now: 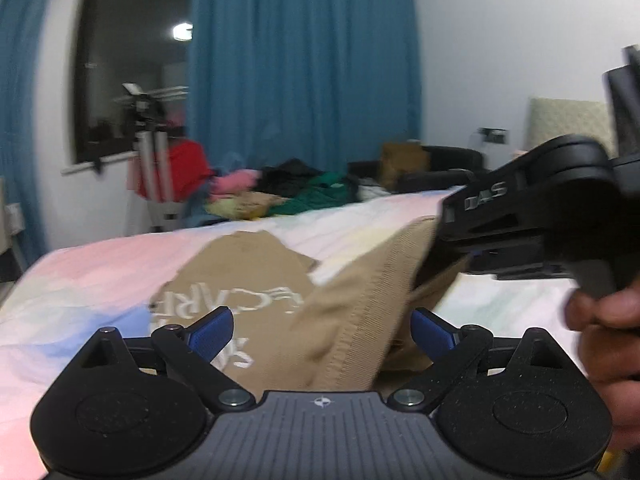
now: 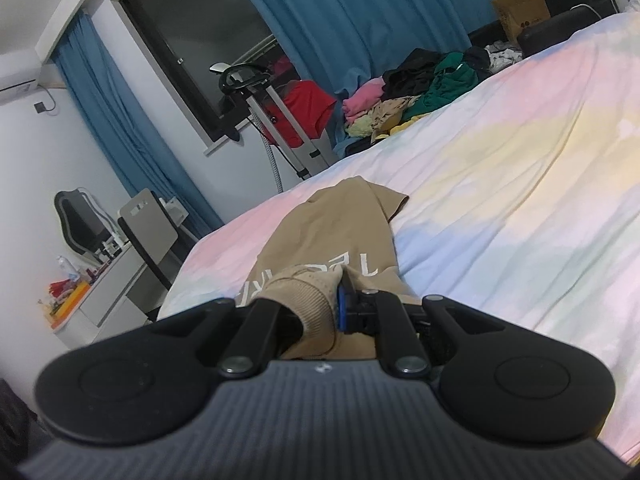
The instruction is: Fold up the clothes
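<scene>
A tan sweatshirt [image 1: 248, 276] with white lettering lies on the pastel bedsheet [image 1: 100, 272]. Its ribbed hem [image 1: 360, 304] is lifted and hangs between the wide-apart blue pads of my left gripper [image 1: 322, 330], which is open; the pads do not press on it. My right gripper [image 1: 444, 220] comes in from the right in the left wrist view, held by a hand [image 1: 608, 320], and carries the raised hem. In the right wrist view my right gripper [image 2: 336, 304] is shut on the ribbed hem [image 2: 308, 300], with the rest of the sweatshirt [image 2: 336, 236] stretching away over the sheet.
A pile of mixed clothes [image 2: 416, 88] lies at the far end of the bed [image 2: 520, 160]. Beyond stand blue curtains [image 1: 304, 60], a dark window [image 1: 132, 60], a stand with a red garment [image 2: 308, 112], a black sofa with a paper bag [image 2: 520, 12], and a desk and chair [image 2: 148, 224] at left.
</scene>
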`<state>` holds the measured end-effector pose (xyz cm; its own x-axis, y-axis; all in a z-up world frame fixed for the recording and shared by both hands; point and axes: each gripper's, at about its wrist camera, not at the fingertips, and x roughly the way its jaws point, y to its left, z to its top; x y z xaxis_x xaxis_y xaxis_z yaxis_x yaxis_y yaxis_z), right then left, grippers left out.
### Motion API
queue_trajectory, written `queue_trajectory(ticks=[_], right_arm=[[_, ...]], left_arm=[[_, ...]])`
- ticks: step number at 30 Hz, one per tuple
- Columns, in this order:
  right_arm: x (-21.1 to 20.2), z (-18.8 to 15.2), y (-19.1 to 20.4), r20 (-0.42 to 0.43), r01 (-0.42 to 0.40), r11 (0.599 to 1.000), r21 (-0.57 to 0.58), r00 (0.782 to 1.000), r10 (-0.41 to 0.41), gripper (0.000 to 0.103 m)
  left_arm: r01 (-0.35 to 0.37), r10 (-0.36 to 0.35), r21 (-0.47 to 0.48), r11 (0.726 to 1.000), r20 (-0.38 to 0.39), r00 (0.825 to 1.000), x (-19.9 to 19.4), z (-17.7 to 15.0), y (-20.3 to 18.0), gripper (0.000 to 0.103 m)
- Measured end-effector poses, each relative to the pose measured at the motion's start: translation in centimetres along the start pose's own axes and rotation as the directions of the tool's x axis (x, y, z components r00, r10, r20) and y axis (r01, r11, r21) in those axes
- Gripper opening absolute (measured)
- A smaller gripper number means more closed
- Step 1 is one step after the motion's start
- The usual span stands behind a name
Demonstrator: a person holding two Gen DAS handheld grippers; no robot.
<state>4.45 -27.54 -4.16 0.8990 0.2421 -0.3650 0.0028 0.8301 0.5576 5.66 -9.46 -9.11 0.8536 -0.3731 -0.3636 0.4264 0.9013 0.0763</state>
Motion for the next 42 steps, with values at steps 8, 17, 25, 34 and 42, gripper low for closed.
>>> queue_trajectory(ticks=[8,17,25,34,42], right_arm=[[-0.4,-0.1,0.1,0.049,0.047,0.999,-0.015,0.998,-0.046,0.012],[0.1,-0.8,1.3,0.060,0.093,0.991,-0.095,0.994,-0.088,0.012],[-1.5,-0.5,1.8,0.197,0.088,0.992,-0.094,0.978,-0.068,0.012],[-0.5,-0.1,0.7,0.097,0.063,0.996,-0.060,0.994,-0.057,0.012],[-1.1,0.0,1.2,0.090,0.020,0.998,-0.067,0.996,-0.014,0.012]], left_arm=[[-0.180,0.186,-0.115,0.977,0.047,0.981,-1.8,0.5,1.8,0.094],[-0.202,0.268,-0.262,0.944,0.249,0.930,-9.0,2.8,4.1,0.097],[-0.318,0.322,-0.348,0.882,-0.048,0.946,-6.4,1.4,7.4,0.087],[0.028,-0.025,-0.075,0.997,0.045,0.999,-7.1,1.7,2.0,0.097],[-0.112,0.111,0.038,0.993,0.029,0.993,-5.0,-0.9,-3.4,0.098]])
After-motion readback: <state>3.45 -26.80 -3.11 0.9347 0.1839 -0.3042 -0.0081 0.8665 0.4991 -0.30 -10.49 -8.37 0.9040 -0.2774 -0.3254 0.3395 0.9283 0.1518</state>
